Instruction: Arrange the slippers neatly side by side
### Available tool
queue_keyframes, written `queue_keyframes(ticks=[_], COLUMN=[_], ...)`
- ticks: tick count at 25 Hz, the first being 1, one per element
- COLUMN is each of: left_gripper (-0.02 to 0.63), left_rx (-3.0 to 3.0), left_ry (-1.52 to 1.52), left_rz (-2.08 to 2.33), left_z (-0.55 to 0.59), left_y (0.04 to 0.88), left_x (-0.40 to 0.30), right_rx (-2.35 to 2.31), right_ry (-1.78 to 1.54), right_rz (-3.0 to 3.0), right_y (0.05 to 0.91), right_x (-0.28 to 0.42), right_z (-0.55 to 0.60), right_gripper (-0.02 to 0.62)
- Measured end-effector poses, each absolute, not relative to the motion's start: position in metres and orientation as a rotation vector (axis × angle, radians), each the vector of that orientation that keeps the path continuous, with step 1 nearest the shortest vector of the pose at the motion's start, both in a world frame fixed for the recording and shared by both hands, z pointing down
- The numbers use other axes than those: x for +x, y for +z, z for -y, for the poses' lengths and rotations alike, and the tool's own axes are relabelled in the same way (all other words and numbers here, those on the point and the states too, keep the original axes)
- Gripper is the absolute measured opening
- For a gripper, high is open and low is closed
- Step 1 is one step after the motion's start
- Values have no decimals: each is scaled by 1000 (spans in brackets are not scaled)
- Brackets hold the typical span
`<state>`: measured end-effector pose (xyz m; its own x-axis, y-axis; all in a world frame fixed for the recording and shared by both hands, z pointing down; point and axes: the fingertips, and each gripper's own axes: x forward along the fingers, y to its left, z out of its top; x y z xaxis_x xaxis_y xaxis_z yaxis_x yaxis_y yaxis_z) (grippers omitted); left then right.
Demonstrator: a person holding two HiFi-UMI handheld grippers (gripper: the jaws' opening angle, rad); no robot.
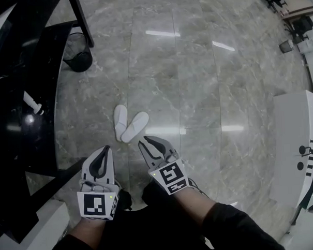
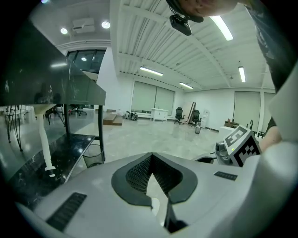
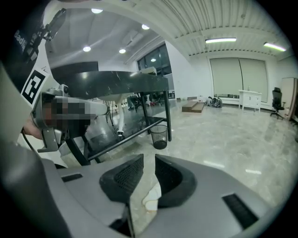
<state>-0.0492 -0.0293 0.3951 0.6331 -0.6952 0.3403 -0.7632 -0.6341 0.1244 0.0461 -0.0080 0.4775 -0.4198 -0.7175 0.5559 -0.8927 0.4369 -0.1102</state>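
Two white slippers lie on the marble floor in the head view, the left slipper (image 1: 120,120) and the right slipper (image 1: 135,127). They form a narrow V, close together at the near ends and spread at the far ends. My left gripper (image 1: 106,149) hangs just short of them on the left, its fingertips touching and nothing between them. My right gripper (image 1: 145,141) sits just right of the right slipper's near end, jaws a little apart and empty. In the right gripper view, a piece of white slipper (image 3: 152,201) shows on the floor through the gap of the right gripper (image 3: 149,161).
A black wire wastebasket (image 1: 78,54) stands at the back left beside a black desk (image 1: 21,102) and its leg. A white cabinet (image 1: 297,141) lines the right side. White furniture (image 1: 26,231) sits at the near left. The person's dark trousers fill the bottom edge.
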Motion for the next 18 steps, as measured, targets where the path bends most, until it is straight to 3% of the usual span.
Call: queue_keyframes(ticks=[10,18], left_gripper=[0,0], left_rx=[2588,2598], left_ry=[326,244], left_rz=[1275,1333], left_z=[57,68], left_y=[538,584], left_x=[-55,-62], right_rx=[1210,904], right_ry=[460,268], right_rz=[2294,2286], right_y=[622,715], right_x=[39,30], right_z=[37,50], right_gripper=[71,71])
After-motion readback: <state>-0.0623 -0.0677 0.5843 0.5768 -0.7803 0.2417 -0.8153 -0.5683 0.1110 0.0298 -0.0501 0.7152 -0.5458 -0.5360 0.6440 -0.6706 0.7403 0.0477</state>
